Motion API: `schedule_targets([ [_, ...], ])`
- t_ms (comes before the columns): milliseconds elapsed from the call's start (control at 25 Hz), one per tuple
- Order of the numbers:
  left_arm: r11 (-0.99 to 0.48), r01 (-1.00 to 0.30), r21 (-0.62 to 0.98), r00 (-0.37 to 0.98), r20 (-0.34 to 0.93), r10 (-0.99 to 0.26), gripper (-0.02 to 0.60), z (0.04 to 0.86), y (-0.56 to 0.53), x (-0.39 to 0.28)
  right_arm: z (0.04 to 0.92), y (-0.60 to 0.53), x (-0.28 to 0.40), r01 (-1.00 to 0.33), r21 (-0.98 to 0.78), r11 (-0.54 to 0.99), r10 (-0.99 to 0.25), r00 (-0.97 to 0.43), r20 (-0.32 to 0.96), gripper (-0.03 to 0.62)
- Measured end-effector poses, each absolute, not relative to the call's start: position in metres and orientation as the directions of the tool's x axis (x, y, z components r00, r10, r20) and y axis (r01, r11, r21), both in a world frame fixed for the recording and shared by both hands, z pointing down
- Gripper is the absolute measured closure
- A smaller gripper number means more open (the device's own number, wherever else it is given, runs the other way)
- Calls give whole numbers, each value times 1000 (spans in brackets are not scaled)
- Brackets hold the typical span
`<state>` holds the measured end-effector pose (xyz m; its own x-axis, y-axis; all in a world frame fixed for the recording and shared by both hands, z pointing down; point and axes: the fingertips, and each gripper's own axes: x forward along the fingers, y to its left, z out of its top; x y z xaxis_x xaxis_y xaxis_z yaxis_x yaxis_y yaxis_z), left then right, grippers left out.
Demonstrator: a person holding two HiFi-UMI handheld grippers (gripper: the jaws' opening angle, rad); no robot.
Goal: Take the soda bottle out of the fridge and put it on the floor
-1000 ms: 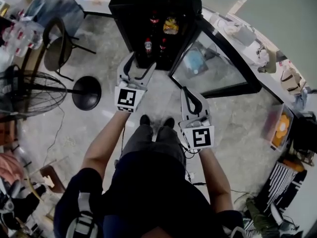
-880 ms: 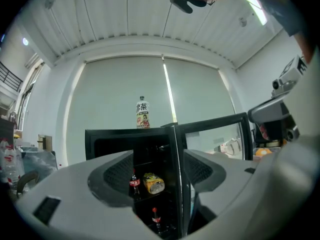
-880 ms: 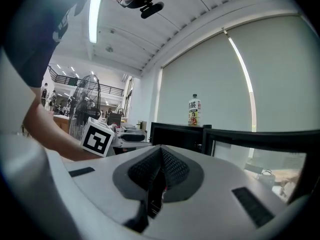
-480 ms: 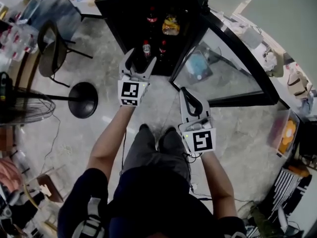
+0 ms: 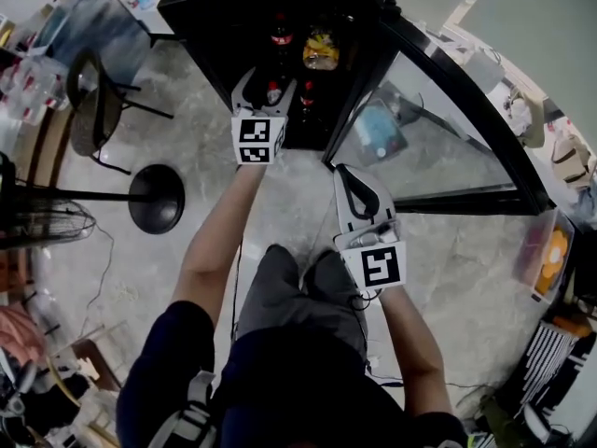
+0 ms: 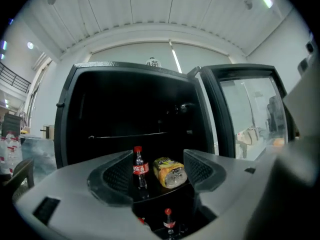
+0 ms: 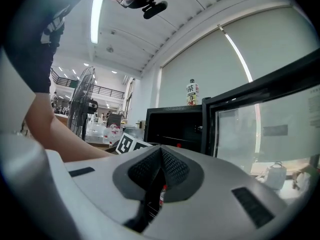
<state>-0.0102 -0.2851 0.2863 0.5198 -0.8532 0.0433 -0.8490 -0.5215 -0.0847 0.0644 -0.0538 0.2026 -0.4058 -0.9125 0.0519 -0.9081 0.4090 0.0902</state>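
The left tool (image 5: 266, 87) is hovering open and empty at the fridge (image 5: 201, 12) mouth — next needing to close round the soda bottle (image 6: 138, 168) — the right tool (image 5: 353, 180) idling shut.

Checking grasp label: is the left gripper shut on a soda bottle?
No, the left gripper has its jaws wide apart, and the soda bottle stands inside the fridge beyond them, untouched.

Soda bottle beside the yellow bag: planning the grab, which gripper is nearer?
Left. The left gripper is at the fridge opening, jaws open toward the soda bottle; the right gripper is farther back, beside the glass door.
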Motion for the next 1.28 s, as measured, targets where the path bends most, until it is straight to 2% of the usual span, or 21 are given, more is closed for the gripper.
schedule_targets([
  [640,-481,-873,-78,473,109,-875,255,343,-404,9,227,-82,65,-914,78,398,-917,-399,13,576],
  [1280,-486,-870,-89,471,142,-870,239,371,-475,21,250,-103,61,-922,49,383,-924,-383,14,576],
])
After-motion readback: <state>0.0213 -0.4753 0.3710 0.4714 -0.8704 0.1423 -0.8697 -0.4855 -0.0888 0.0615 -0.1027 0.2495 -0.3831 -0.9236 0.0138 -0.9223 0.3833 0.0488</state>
